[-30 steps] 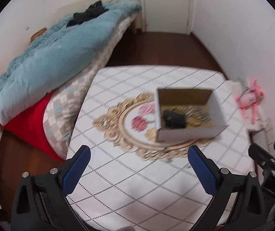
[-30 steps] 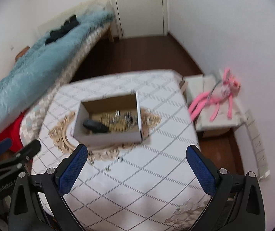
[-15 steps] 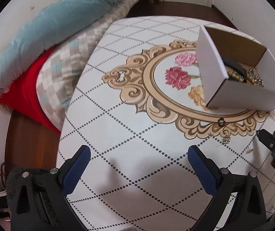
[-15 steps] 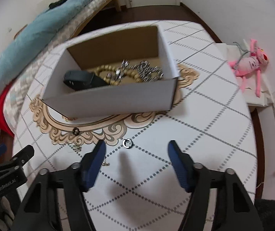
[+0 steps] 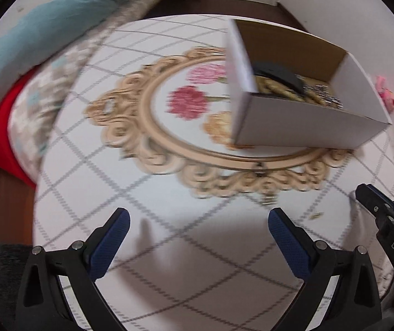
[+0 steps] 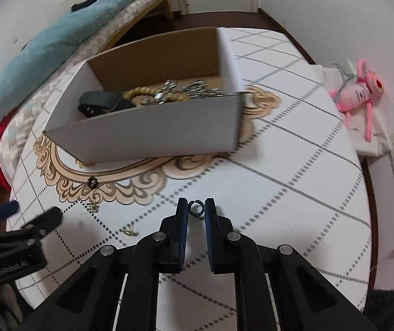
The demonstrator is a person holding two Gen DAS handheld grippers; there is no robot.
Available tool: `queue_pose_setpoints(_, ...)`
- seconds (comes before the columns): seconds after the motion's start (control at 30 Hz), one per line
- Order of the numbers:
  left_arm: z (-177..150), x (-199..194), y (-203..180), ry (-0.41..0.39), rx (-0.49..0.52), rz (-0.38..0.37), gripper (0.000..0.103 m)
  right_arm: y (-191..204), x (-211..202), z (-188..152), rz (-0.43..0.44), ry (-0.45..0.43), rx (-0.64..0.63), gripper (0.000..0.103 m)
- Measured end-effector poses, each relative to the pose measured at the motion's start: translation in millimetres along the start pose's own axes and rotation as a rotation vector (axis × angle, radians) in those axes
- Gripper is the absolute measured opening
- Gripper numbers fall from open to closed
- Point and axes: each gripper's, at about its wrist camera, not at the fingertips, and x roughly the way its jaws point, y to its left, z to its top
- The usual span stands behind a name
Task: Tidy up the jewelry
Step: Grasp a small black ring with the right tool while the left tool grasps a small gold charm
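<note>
Your right tool (image 6: pixel 196 209) has just been closing and now stands narrow around a small dark ring (image 6: pixel 196 209), which lies on the counter (image 6: pixel 293 171) at lower centre of the right wrist view. The ring sits between the tips; whether both pads actually press it you cannot tell from here, since a sliver of gap shows on either side. Your left tool (image 5: pixel 197 222) is wide and holds nothing, hovering over bare counter at the bottom of its own view.

The cardboard box (image 6: pixel 152 135) sits above the ring in the frame, already holding a beaded strand, silver pieces and a black strap. Three more small pieces lie loose on the counter to the left: a second dark ring (image 6: pixel 92 182) on the gold scrollwork, a small metal piece (image 6: pixel 92 207) below it, and a gold piece (image 6: pixel 128 231) lower still.

The main risk, as I judge it, is the ring itself. It is thin and lies flat, so the tips could ride over it, or squeeze it sideways so that it skitters across the slick cloth. If you lift with only a marginal hold, it may drop short of the box wall. Your left tool's tip is close to the loose pieces and could scatter them.
</note>
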Motion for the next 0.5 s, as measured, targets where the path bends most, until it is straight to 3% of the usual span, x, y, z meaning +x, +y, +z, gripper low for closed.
queue_pose_setpoints(0.07, 0.7, 2.3, -12.3, -0.006, 0.024, -0.017, 0.088, -10.0, -6.6, -0.3, -0.005, -0.012, 0.026, 0.013)
queue_pose_setpoints(0.2, 0.7, 7.8, -29.2, -0.010, 0.059, -0.031, 0.084, -24.5, -10.3, -4.3, -0.018, -0.014, 0.059, 0.013)
queue_pose_setpoints(0.27, 0.0, 9.3, -35.5, -0.018, 0.074, -0.026, 0.071, -29.5, -11.1, -6.3, -0.023, -0.014, 0.066, 0.013)
queue_pose_setpoints(0.5, 0.8, 9.5, -45.5, -0.042, 0.096, -0.040, 0.043, -40.2, -12.1, -11.5, -0.027, -0.013, 0.079, 0.013)
